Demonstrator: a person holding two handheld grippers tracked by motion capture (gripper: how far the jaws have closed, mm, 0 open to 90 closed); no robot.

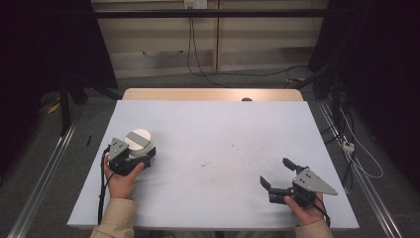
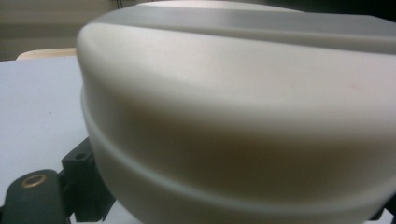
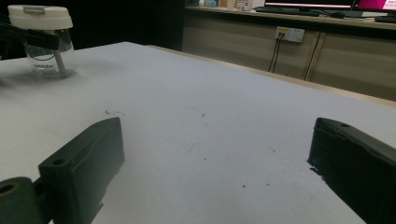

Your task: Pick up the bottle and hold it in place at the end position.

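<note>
A clear jar (image 1: pixel 140 140) with a white and grey lid stands on the left side of the table. My left gripper (image 1: pixel 143 151) reaches around it from the near side, its jaws against the jar just below the lid. The lid (image 2: pixel 233 116) looms close in the left gripper view, with one black finger (image 2: pixel 86 186) touching its side. In the right gripper view the jar (image 3: pixel 44 42) stands far off at the upper left, a black jaw across its body. My right gripper (image 1: pixel 275 171) rests near the front right of the table, jaws wide apart and nothing between them (image 3: pixel 215 154).
A pale grey mat (image 1: pixel 223 134) covers the table, whose wooden far edge (image 1: pixel 213 94) bears a small dark object (image 1: pixel 246 99). Faint marks dot the mat's middle. Cables lie on the floor behind, metal rails run along both sides, and dark curtains hang at left and right.
</note>
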